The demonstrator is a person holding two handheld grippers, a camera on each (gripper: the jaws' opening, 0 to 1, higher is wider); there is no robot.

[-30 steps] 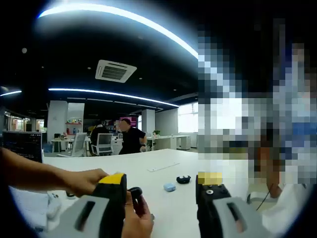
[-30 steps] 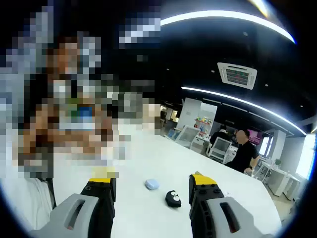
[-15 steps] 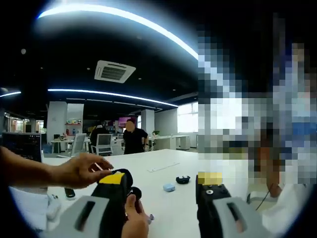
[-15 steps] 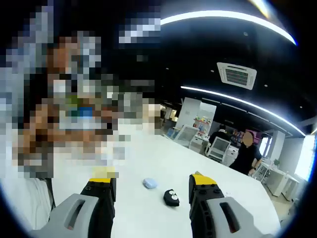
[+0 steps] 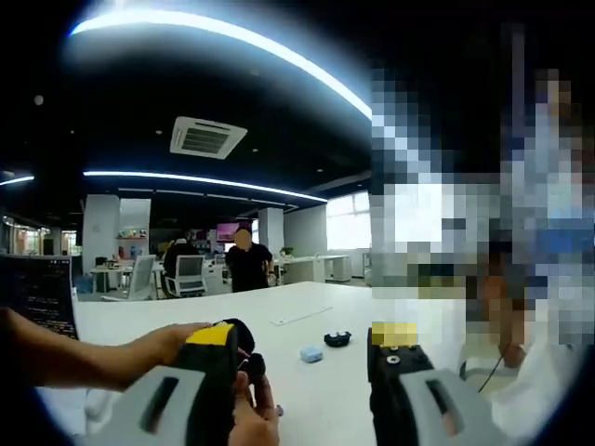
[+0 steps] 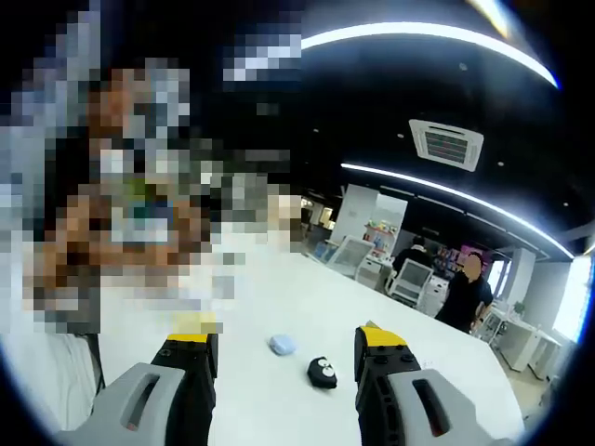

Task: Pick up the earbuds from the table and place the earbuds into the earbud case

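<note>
The right gripper hung above the white desk with its fingers spread wide and nothing between them. Seen through that gap, the black earbud case lay open on the desk, and a small pale-blue object lay just beside it, apart from it; whether that was an earbud could not be told. Bare desk surface ran on all sides of the pair, and the far edge of the desk lay well beyond them.

In the left gripper view, the left gripper also had its fingers parted and empty. The case and the pale-blue object sat farther out on the desk, with open surface between them and the fingers. A person's hand reached in from the left, close against the left finger, with a small dark item at the fingertips; what it was could not be made out. A flat white strip lay farther back near the desk's far edge.

No writing or brand could be read on anything.
</note>
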